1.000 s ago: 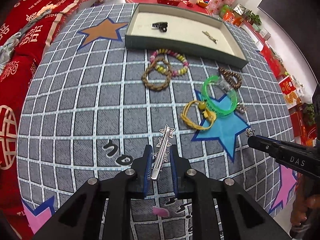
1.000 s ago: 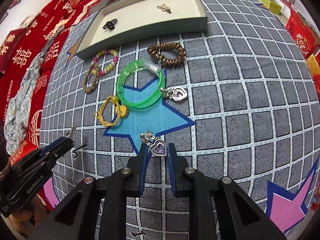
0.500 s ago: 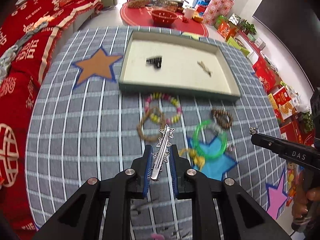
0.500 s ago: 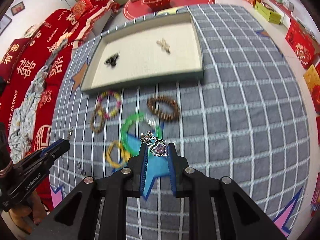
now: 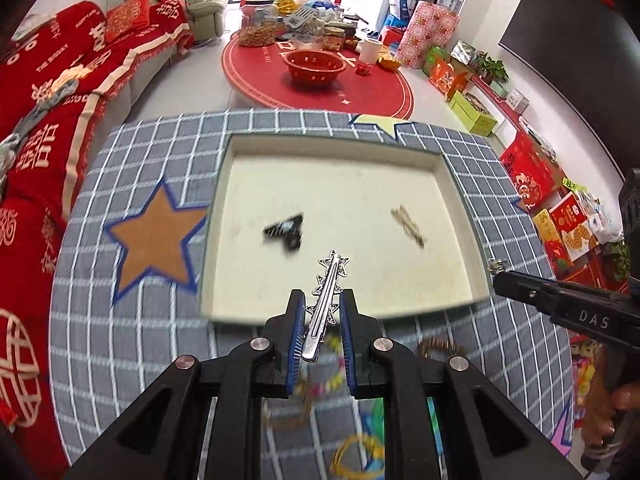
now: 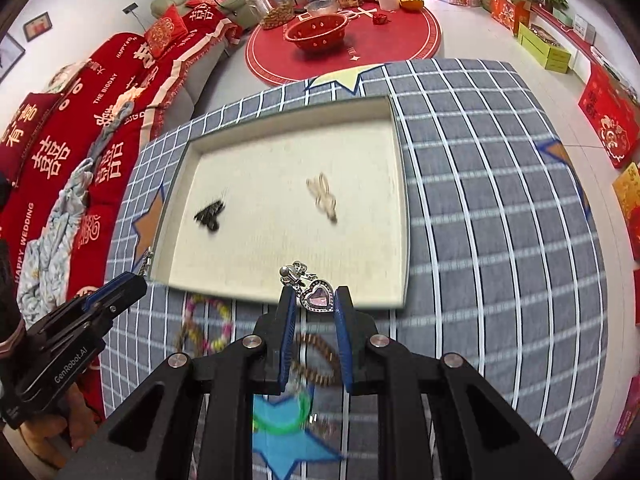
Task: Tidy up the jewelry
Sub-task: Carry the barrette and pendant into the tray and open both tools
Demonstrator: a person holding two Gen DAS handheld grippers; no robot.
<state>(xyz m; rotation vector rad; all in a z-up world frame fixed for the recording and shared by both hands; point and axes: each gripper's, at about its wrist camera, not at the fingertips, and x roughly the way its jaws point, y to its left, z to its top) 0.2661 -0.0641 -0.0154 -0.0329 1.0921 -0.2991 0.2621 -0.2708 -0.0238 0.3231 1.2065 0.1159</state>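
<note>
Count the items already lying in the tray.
2. A black hair clip lies left of centre in the tray, and a pale gold clip right of centre. Both are blurred.

We look steeply down along each tool from above the counter's near edge, facing 12 o'clock. Both views share the cream tray; each catches the other tool, at 3 o'clock on the left view, 9 o'clock on the right.
</note>
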